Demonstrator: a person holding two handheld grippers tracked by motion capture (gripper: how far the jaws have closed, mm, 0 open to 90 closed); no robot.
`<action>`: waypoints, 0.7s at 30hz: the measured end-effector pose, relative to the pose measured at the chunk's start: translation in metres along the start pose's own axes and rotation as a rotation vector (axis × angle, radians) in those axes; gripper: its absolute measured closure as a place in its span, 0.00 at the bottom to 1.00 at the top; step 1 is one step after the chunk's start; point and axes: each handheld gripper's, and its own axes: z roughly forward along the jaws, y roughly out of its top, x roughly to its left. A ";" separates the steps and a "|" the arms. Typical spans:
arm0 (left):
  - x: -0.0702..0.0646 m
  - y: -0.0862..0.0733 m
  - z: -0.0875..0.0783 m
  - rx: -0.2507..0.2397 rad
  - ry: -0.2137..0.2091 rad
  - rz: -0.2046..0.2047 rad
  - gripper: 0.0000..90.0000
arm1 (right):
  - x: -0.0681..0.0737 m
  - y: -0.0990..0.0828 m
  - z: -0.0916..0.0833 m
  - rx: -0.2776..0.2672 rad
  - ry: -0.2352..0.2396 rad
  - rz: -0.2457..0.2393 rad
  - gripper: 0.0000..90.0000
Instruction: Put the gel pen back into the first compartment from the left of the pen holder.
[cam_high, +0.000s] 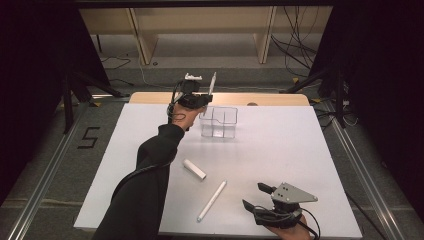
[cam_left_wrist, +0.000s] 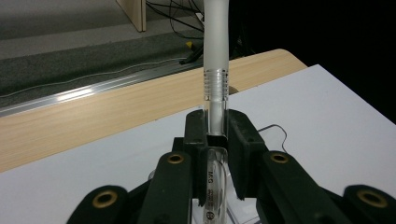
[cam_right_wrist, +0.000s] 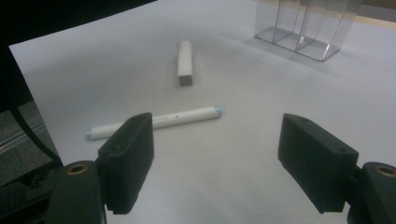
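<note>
My left gripper (cam_left_wrist: 215, 126) clamped a white frosted plastic pen (cam_high: 212, 82) upright above the clear divided plastic box (cam_high: 218, 121) at twelve o'clock; my right gripper (cam_right_wrist: 217, 161) stood apart.

Left arm wore a long black sleeve (cam_high: 145, 185). Left gripper (cam_left_wrist: 215, 126): black fingers (cam_left_wrist: 195, 135), blocky pads, brass-coloured screws at the pivots. Right gripper (cam_high: 257, 196): black body, grey three-cornered plate on top, thin black cable looping behind; fingers (cam_right_wrist: 128, 161) thick, matte, square-ended.
</note>
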 end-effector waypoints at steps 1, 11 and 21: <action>0.000 -0.001 0.002 0.003 0.003 0.006 0.87 | 0.000 0.000 0.000 0.000 0.002 -0.002 0.31; 0.002 -0.007 0.011 0.005 0.015 -0.005 0.87 | 0.002 0.000 0.001 -0.008 0.008 0.000 0.27; 0.004 -0.013 0.018 0.006 0.029 -0.008 0.87 | 0.003 0.000 0.001 -0.006 0.010 -0.002 0.26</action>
